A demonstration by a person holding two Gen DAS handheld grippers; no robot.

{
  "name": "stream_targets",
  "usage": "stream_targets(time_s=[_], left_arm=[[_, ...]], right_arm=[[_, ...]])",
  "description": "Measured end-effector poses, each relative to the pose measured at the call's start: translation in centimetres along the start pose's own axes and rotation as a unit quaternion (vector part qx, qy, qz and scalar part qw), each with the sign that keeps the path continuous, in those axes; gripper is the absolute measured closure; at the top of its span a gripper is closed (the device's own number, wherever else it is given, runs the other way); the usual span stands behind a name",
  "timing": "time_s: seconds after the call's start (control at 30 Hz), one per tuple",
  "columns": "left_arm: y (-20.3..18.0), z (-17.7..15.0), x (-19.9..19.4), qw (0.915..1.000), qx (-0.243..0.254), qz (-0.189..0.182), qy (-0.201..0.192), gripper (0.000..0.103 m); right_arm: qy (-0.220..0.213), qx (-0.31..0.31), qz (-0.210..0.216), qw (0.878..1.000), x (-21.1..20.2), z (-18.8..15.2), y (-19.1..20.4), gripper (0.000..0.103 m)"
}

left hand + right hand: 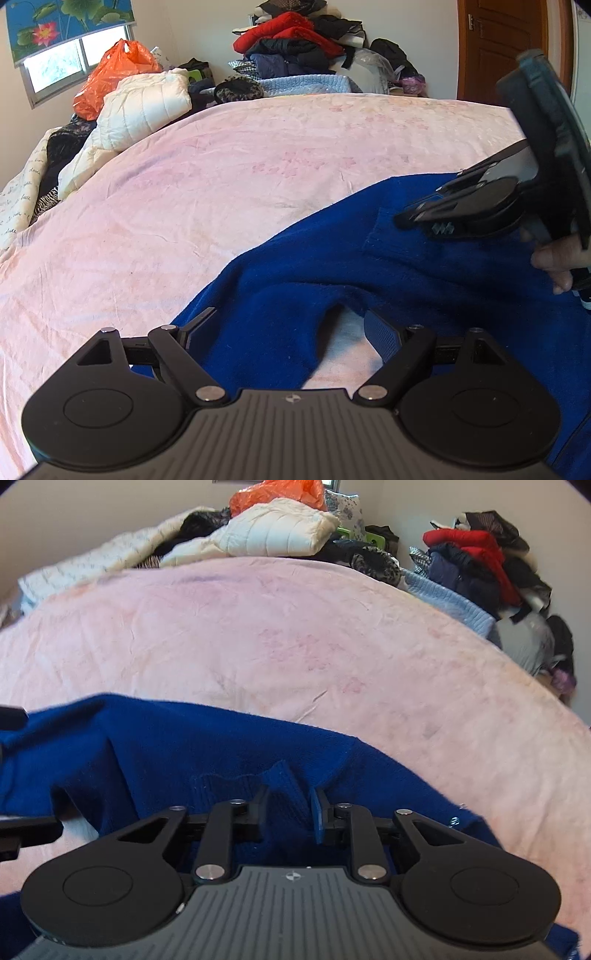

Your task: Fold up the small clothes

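A deep blue knit garment (332, 258) (177, 738) lies spread on the near part of the pink bedsheet (221, 166) (277, 627). My left gripper (290, 328) stands open above its near edge, one finger on each side of a gap where the sheet shows through. My right gripper (291, 812) is shut on a raised ridge of the blue fabric that stands up between its fingers. In the left wrist view the right gripper (417, 218) reaches in from the right edge, tips down on the garment, with a hand (557, 266) on its handle.
At the far end of the bed lie a white quilted jacket (144, 107) (280, 531), an orange plastic bag (110, 77) and a heap of red and dark clothes (291, 40) (476, 561). A wooden door (498, 48) stands at the right, a window (55, 66) at the left.
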State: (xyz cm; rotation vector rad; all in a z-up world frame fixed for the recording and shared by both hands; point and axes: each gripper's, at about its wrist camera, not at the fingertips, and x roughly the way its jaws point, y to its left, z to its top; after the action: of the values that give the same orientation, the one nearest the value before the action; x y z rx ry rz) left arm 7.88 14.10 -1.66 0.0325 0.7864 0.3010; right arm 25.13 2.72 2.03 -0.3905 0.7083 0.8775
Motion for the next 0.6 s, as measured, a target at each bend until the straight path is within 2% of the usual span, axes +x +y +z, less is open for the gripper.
stream_targets(time_s=[0.1,0.2,0.23,0.3,0.4,0.47,0.53,0.6], left_arm=[[0.2,0.0,0.3,0.9999,-0.011,0.002,0.005,0.017],[0.2,-0.1,0.3,0.9998,-0.017,-0.002,0.01,0.017],[0.2,-0.2,0.3,0.9998,-0.016,-0.002,0.011,0.017],[0.2,-0.2,0.2,0.9999,-0.013,-0.002,0.011,0.017],[0.4,-0.3,0.1,0.9999,-0.012,-0.001,0.007,0.017],[0.5,-0.3,0.2,0.9998,-0.017,0.001,0.01,0.017],[0.5,-0.1,0.4,0.9996,-0.024,0.0,0.014,0.017],[0.5,-0.2,0.4,0.9995,-0.029,-0.003,0.016,0.017]], right_arm=[[-0.041,0.004,0.017,0.999,-1.3,-0.1,0.4,0.098],[-0.055,-0.001,0.019,0.998,-1.4,0.6,1.5,0.098],[-0.055,-0.001,0.007,0.998,-1.0,0.8,1.6,0.096],[-0.038,0.008,-0.002,0.999,-0.1,0.7,1.4,0.082],[-0.066,0.023,-0.014,0.997,-1.7,-0.1,1.4,0.082],[-0.079,0.039,-0.004,0.996,-3.7,-0.8,1.3,0.076],[-0.072,0.034,0.0,0.997,-5.1,-1.6,1.7,0.07],[-0.048,0.023,-0.003,0.999,-5.4,-2.5,2.1,0.068]])
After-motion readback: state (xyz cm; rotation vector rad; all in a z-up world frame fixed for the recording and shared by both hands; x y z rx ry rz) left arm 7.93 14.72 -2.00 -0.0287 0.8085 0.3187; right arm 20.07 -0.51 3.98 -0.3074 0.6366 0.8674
